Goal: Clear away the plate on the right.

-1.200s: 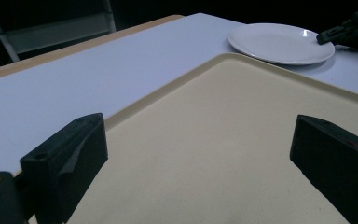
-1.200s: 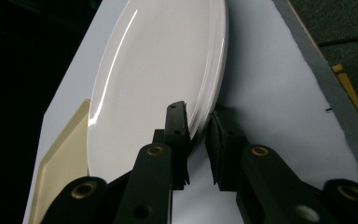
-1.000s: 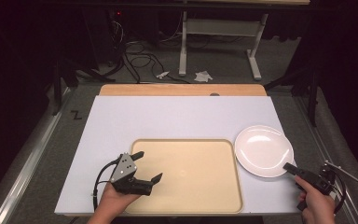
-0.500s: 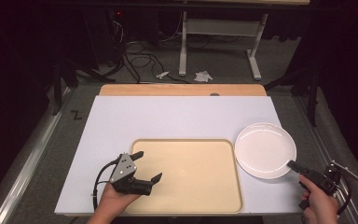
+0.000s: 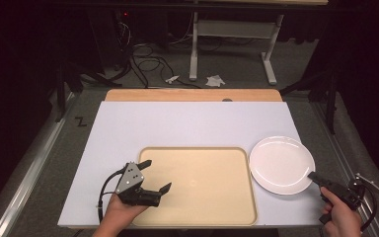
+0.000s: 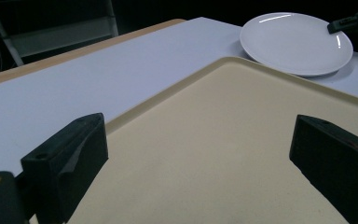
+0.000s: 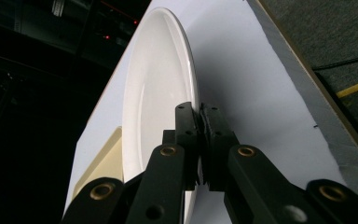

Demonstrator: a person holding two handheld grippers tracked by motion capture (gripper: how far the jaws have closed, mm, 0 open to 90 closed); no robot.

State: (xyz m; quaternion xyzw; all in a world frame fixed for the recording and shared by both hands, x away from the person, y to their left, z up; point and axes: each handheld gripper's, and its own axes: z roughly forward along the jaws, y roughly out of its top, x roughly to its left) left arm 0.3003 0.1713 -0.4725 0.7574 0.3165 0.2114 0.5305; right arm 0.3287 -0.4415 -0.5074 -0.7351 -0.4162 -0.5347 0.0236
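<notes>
Two claws are at work over the white-topped desk (image 5: 177, 123). The right claw (image 5: 312, 176) is clamped on the near rim of the round white ceramic plate (image 5: 279, 163), its jaws pinched tight on the edge in the right gripper view (image 7: 200, 126). That plate lies on the desk just beside the right edge of the beige rectangular plastic tray (image 5: 202, 185). The left claw (image 5: 155, 175) hovers over the tray's left part, jaws wide apart and holding nothing.

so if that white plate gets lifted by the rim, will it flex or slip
The plate looks rigid and glazed, so it probably won't flex. The right gripper pinches only its thin rim, and the glossy surface may slip or tilt. It looks breakable if dropped.
</notes>
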